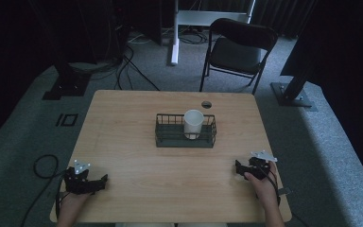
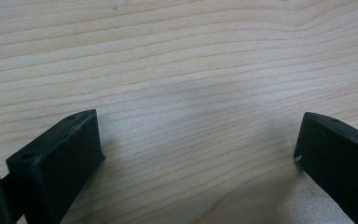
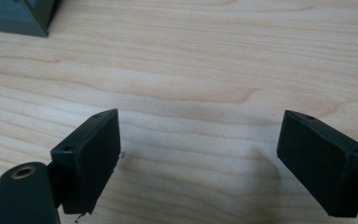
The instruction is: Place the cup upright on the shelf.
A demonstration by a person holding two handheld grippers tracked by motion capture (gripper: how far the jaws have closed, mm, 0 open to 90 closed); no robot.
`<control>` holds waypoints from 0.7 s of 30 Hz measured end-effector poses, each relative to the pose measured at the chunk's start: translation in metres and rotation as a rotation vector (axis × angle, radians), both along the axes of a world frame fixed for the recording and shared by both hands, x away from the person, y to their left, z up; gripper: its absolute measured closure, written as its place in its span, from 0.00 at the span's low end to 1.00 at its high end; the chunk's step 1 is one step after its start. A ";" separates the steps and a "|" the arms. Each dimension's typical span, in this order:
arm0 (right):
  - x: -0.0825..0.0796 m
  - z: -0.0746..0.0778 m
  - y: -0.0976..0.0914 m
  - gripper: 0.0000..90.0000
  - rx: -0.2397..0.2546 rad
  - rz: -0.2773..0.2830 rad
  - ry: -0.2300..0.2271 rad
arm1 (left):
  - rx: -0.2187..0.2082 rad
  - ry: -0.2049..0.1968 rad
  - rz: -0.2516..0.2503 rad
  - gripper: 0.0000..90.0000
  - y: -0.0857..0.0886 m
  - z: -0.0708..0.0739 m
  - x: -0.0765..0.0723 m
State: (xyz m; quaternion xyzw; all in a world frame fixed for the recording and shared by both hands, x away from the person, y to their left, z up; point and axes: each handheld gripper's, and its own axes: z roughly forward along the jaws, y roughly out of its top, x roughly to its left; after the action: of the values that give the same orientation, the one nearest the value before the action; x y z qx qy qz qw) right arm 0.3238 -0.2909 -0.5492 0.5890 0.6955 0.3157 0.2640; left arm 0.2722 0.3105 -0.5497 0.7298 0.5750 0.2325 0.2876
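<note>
While I idle both tools low on the table [image 1: 137, 142]:
left gripper [image 1: 96, 183]: spread, holding nothing
right gripper [image 1: 238, 171]: spread, holding nothing
cup [image 1: 193, 123]: upright inside basket [image 1: 163, 135], well ahead of both, between them
progress: I judge nothing started; reach and grasp remain

Wood-grain counter [image 1: 132, 142] lying under both the left tongs [image 1: 101, 182] and the right tongs [image 1: 237, 170]. Round cable port [image 1: 206, 104] at the counter's far edge, well ahead of the right tongs. Black folding chair [image 1: 236, 49] beyond that edge. White stand leg [image 1: 175, 42] and loose floor cables [image 1: 127, 71] far ahead of the left tongs. Grey carpet [image 1: 331, 142] outward of the right tongs.
</note>
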 end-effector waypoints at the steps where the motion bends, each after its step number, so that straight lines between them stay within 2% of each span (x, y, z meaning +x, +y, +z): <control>1: 0.000 -0.001 -0.001 0.15 0.005 -0.001 0.003 | 0.000 0.000 0.000 0.01 0.000 0.000 0.000; 6: -0.002 -0.002 -0.003 0.15 0.021 -0.003 0.034 | 0.000 0.000 0.000 0.01 0.000 0.000 0.000; 9: -0.004 -0.002 -0.006 0.14 0.002 0.008 0.047 | 0.000 0.000 0.000 0.01 0.000 0.000 0.000; 14: -0.007 -0.003 -0.006 0.14 0.000 0.007 0.037 | 0.000 0.000 0.000 0.01 0.000 0.000 0.000; 21: -0.010 -0.003 -0.007 0.14 0.000 0.037 0.038 | 0.000 0.000 0.000 0.01 0.000 0.000 0.000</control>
State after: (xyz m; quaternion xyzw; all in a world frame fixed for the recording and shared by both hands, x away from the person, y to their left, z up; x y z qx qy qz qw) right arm 0.3141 -0.2978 -0.5523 0.5819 0.7112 0.3093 0.2449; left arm 0.2721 0.3106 -0.5497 0.7296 0.5752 0.2325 0.2877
